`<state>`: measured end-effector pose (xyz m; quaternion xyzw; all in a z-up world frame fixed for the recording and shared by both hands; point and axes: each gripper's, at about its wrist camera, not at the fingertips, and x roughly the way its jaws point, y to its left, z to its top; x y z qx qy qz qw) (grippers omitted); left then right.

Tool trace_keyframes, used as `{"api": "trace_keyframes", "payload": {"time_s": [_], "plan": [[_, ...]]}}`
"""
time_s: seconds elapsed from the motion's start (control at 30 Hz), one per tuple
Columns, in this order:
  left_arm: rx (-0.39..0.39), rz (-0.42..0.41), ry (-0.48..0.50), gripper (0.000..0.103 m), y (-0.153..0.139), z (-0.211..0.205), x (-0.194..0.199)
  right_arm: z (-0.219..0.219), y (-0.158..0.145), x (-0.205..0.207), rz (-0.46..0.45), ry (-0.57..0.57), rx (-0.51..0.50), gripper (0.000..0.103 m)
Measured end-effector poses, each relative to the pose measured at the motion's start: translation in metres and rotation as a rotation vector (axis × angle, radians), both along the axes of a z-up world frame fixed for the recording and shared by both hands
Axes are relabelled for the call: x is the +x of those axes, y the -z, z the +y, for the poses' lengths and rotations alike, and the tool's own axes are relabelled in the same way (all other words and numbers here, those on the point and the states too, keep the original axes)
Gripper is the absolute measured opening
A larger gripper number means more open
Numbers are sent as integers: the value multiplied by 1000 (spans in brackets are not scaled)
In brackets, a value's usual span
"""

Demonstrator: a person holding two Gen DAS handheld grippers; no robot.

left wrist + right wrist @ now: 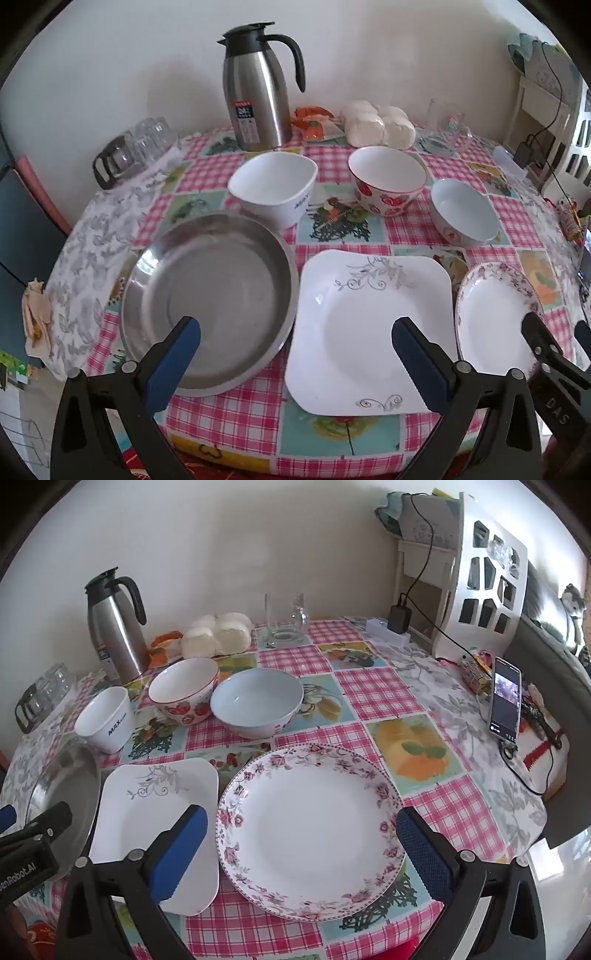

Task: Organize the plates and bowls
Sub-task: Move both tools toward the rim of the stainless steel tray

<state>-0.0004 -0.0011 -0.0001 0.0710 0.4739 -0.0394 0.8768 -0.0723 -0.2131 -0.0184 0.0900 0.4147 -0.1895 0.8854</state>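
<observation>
Both the left claw [295,354] and right claw [301,845] are held wide open and empty, the left at lower centre above the round steel pan [210,306] and square white plate [369,332], the right above the round floral-rimmed plate [310,830].

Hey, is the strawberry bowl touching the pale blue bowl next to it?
Cannot tell. In the right wrist view the strawberry bowl overlaps the blue bowl; the left wrist view seems to show a gap, not plainly.

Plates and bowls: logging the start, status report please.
Left hand-held gripper and right hand-held gripper open, empty. Steel plate, square plate, floral plate, three bowls unstacked. Nothing blocking.
</observation>
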Motion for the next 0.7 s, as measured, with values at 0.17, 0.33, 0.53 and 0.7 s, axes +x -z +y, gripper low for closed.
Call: {"api": "trace_keyframes", "payload": {"time_s": [0.17,0.33,0.53,0.7], "plan": [[19,12,4,103,13,-11,-14,4,3,5,31,-16,12,103],[-47,125,-10,103,22,6,6,7,9,6,50,-26,13,103],[-71,161,-17,103,26,13,7,12,12,10,76,-35,10,103],[-77,187,-2,103,27,14,7,14,14,11,85,-45,5,103]]}}
